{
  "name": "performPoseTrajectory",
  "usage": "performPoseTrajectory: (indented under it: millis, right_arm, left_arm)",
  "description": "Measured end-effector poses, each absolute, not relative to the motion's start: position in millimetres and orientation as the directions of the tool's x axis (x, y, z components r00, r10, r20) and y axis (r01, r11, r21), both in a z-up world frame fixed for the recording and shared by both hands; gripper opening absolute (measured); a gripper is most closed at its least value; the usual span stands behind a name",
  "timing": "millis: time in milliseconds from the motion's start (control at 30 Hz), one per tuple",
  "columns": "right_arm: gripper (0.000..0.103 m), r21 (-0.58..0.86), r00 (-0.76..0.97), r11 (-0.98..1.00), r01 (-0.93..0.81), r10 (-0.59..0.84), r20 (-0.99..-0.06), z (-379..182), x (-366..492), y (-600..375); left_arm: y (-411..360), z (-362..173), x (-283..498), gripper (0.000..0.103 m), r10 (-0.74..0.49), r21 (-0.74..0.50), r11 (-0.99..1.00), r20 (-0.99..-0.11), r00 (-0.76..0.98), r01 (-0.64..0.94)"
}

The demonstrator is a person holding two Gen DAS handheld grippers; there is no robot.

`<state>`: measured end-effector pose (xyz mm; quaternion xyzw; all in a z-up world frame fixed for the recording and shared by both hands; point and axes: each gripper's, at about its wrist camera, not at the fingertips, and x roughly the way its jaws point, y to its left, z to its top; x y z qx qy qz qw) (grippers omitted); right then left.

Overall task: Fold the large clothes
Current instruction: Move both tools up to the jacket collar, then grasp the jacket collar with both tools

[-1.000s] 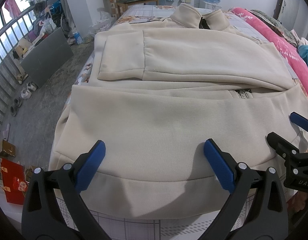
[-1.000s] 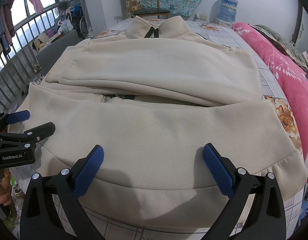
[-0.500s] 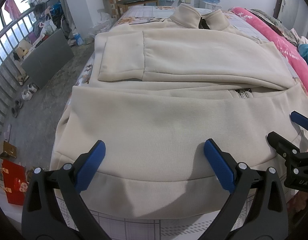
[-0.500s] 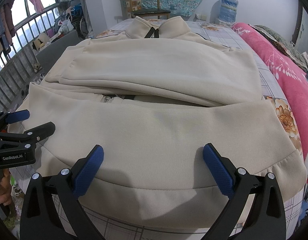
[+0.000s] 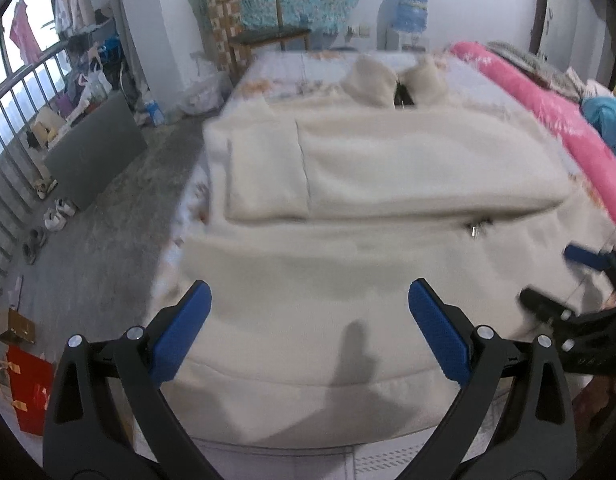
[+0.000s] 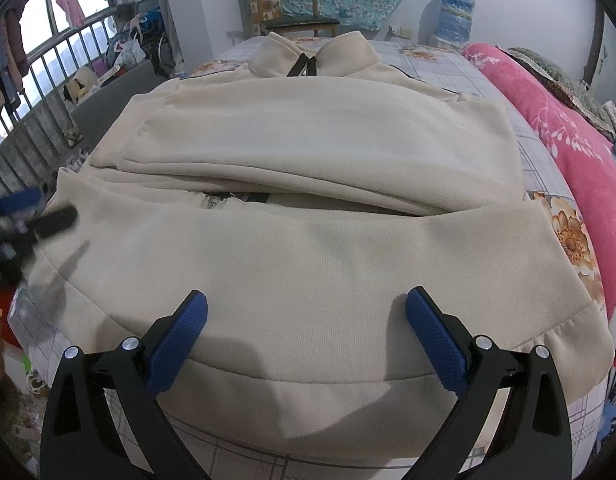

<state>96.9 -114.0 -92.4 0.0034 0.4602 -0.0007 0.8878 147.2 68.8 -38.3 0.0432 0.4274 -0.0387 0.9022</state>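
A cream zip-up jacket (image 5: 348,184) lies flat on the bed, collar at the far end, both sleeves folded across its chest, hem nearest me. It also fills the right wrist view (image 6: 308,184). My left gripper (image 5: 310,328) is open and empty above the hem's left part. My right gripper (image 6: 305,328) is open and empty above the hem's right part. The right gripper shows at the right edge of the left wrist view (image 5: 564,280), and the left gripper shows blurred at the left edge of the right wrist view (image 6: 31,216).
The bed (image 6: 448,64) has a checked floral sheet. A rolled pink blanket (image 6: 568,140) lies along its right side. A wooden chair (image 6: 291,8) and a water bottle (image 6: 454,12) stand at the far wall. Shoes (image 5: 55,216) and a red bag (image 5: 27,392) sit on the floor at left.
My left gripper has lifted and pulled back from the hem; its view is now blurred by motion. The right gripper has barely moved. The jacket lies as before.
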Motion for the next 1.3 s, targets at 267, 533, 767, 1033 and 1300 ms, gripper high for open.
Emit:
performPoseTrajectory:
  millis: [267,533,767,1033,1300]
  right_arm:
    - [0.097,0.029,0.633,0.999,-0.038,0.046,-0.773,-67,97,-116]
    - [0.097,0.056,0.697,0.995,-0.085,0.100,-0.710,-25,105,-114]
    - [0.097,0.037,0.736,0.991,-0.130,0.121,-0.666,7,112,-104]
    - [0.097,0.174,0.658,0.938,-0.301,0.336,-0.674,48,143,-130]
    - [0.097,0.149,0.638,0.976,-0.162,0.218,-0.738,73,254,-200]
  left_arm:
    - [92,12,167,0.096,-0.069,-0.026,0.997,-0.728,0.683,0.073]
    - [98,43,196,0.095,-0.094,-0.071,0.996,-0.700,0.708,0.062]
    - [103,53,214,0.095,-0.115,-0.129,0.991,-0.696,0.709,0.034]
    - [99,72,244,0.095,-0.142,-0.159,0.986,-0.678,0.721,0.045]
    - [85,82,325,0.095,-0.230,-0.231,0.968,-0.655,0.719,0.099]
